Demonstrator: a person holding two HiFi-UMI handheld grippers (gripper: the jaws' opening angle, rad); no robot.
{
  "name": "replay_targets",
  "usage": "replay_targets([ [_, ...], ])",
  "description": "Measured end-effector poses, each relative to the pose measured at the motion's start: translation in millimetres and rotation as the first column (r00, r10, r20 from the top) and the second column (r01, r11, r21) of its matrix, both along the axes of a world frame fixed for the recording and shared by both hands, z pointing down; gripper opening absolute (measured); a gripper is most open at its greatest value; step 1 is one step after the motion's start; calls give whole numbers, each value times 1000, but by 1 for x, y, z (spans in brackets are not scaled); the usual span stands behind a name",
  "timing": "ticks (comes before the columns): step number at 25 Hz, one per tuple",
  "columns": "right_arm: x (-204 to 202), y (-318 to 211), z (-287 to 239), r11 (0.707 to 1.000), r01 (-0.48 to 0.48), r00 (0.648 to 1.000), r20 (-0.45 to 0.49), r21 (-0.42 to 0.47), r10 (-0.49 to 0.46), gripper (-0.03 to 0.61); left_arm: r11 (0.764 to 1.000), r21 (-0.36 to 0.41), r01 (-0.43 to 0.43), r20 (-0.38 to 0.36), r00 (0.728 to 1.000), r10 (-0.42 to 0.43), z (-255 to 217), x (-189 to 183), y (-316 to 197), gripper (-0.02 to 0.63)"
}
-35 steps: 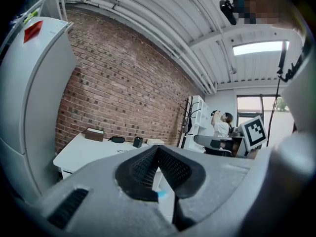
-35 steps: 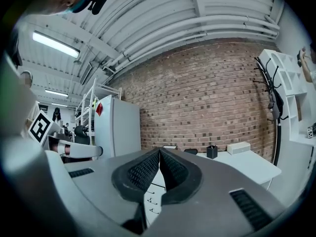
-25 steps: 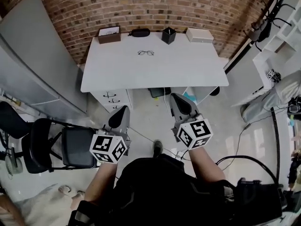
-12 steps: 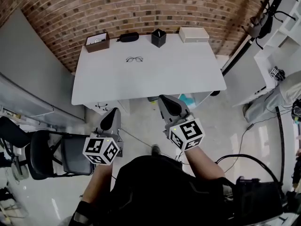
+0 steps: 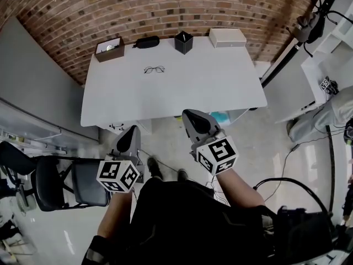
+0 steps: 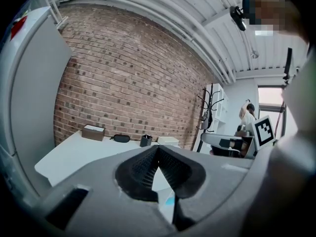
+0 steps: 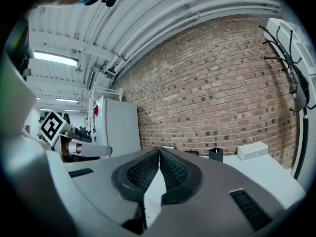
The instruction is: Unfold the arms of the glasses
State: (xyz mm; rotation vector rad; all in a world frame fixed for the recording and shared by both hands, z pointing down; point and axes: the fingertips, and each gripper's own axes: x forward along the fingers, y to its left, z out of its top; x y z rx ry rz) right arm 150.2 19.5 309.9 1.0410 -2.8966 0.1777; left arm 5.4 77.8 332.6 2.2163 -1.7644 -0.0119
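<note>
Left gripper [image 5: 130, 134] and right gripper [image 5: 191, 115] each have their jaws pressed together with nothing between them, and both are held short of the near edge of the white table [image 5: 215, 90]. The glasses [image 5: 154, 69] lie on its far left part, well apart from both. Beyond them, along the brick wall [image 5: 165, 7], stand a brown box [image 5: 109, 49], black case [image 5: 146, 41], black cup [image 5: 183, 42] and white box [image 5: 227, 37].

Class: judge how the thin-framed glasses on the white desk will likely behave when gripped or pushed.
The glasses look thin-rimmed and wiry, so probably light and easily bent. On the smooth white desk they would likely slide rather than roll. They are too small here to judge the lenses.
</note>
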Motion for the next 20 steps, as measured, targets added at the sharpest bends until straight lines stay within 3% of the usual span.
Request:
replay_targets([
  [14,-59,-84,5,999,-54,998,-44,7,54,8,996,23,-82,-26,996,82,6,-56,-96,8],
  [20,-85,-133,19,997,-80,995,-65,-20,79,8,994,-5,-107,-38,994,106,18,-85,-149,8],
])
